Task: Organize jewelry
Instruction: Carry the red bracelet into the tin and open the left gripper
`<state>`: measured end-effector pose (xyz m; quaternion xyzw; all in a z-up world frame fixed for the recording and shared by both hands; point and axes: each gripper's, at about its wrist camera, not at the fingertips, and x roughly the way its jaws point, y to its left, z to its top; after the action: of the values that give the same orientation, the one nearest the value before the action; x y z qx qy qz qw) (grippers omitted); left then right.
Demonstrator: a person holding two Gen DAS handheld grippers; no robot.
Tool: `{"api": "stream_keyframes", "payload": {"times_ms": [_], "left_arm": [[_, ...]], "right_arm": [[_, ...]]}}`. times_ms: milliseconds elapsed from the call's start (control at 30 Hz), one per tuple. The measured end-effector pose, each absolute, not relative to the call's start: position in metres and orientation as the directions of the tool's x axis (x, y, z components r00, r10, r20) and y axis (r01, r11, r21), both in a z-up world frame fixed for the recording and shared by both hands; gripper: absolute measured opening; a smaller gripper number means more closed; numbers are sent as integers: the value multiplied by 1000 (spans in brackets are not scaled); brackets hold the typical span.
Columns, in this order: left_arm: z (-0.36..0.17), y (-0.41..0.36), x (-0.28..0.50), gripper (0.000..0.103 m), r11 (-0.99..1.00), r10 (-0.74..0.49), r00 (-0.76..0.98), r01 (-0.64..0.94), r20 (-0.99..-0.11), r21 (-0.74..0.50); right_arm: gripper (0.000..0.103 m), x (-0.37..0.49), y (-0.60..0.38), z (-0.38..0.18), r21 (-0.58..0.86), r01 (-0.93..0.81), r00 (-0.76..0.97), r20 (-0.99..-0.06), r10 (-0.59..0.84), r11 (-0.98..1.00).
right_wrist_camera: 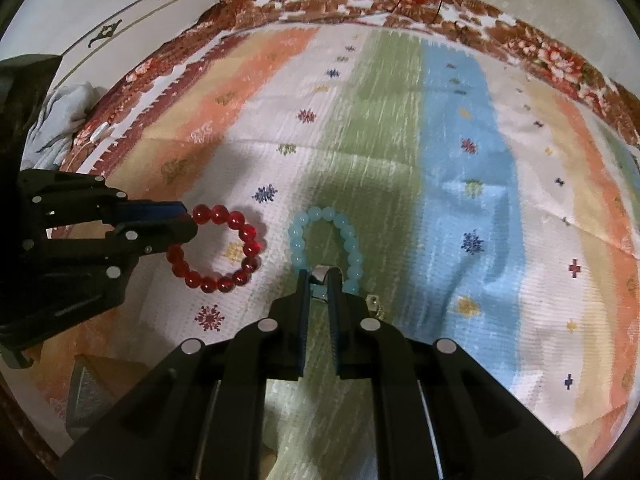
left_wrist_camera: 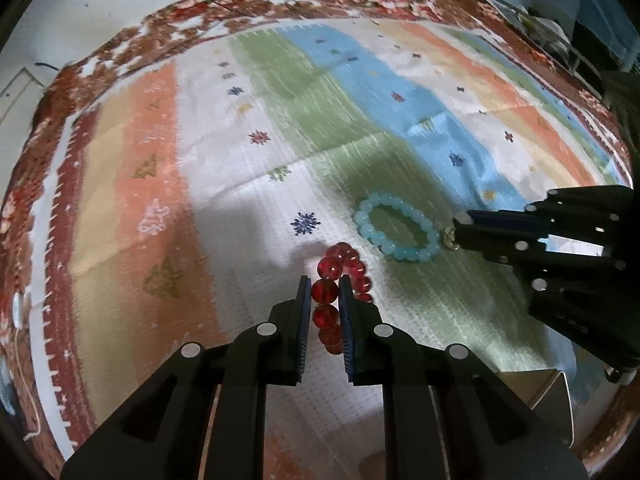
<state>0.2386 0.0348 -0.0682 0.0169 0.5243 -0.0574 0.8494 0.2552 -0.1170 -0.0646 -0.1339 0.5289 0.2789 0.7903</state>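
A striped cloth [left_wrist_camera: 360,128] in bands of orange, cream, white, green and blue, dotted with small star motifs, is spread over a darker red floral cover [left_wrist_camera: 120,48]. Two bead bracelets are seen lying on it, near each other but not touching. The red bracelet [right_wrist_camera: 218,248], made of large glossy beads, rests on the white band; one side of its ring is pinched between the narrowed jaws of the left gripper [left_wrist_camera: 325,292], which enters the right wrist view from the left. The pale blue bracelet [right_wrist_camera: 326,240] lies on the green band just to the right of the red one. At its near end a small metal charm or clasp [right_wrist_camera: 320,274] is caught between the nearly closed jaws of the right gripper [right_wrist_camera: 319,280]; from the left wrist view this gripper is seen reaching in from the right edge, its tips meeting the bracelet at a small gold-coloured piece [left_wrist_camera: 450,238]. Creases run across the cloth beyond both bracelets. A cardboard box corner [left_wrist_camera: 552,392] is visible at the near edge of the cloth, between the two grippers. Beyond the far edge, a pale floor [right_wrist_camera: 120,8] with thin dark cables is visible, and a crumpled grey cloth [right_wrist_camera: 64,116] lies off the left border.
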Motion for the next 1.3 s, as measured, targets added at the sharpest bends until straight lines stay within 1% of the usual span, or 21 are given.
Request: {"api": "stream_keyframes", "payload": {"times_ms": [433,667,933,1033,1100,1300], "left_arm": [[-34,35,206,13,999,-41,536,40,-844,-23],[-13,35,177,13,999,-45,593,18,-804,-43],[9,22,139,13,995,-95,648,59,-756,-75],[15,17,125,13,994,-108,663,73,-741,-80],[17,14,116,13,994,-111,673,75,-731,-82],[16,9,96,13,992,-126,677,93,-725,-86]], "right_arm": [[10,232,-128,-32,41,-517,377,-886,270,855],[10,209,-138,-11,62,-492,414,-861,296,869],[10,176,-141,8,89,-506,437,-831,344,858],[10,165,-142,13,58,-492,466,-825,319,868],[10,159,-144,13,76,-496,453,-828,332,865],[10,136,-149,17,103,-512,444,-818,365,853]]}}
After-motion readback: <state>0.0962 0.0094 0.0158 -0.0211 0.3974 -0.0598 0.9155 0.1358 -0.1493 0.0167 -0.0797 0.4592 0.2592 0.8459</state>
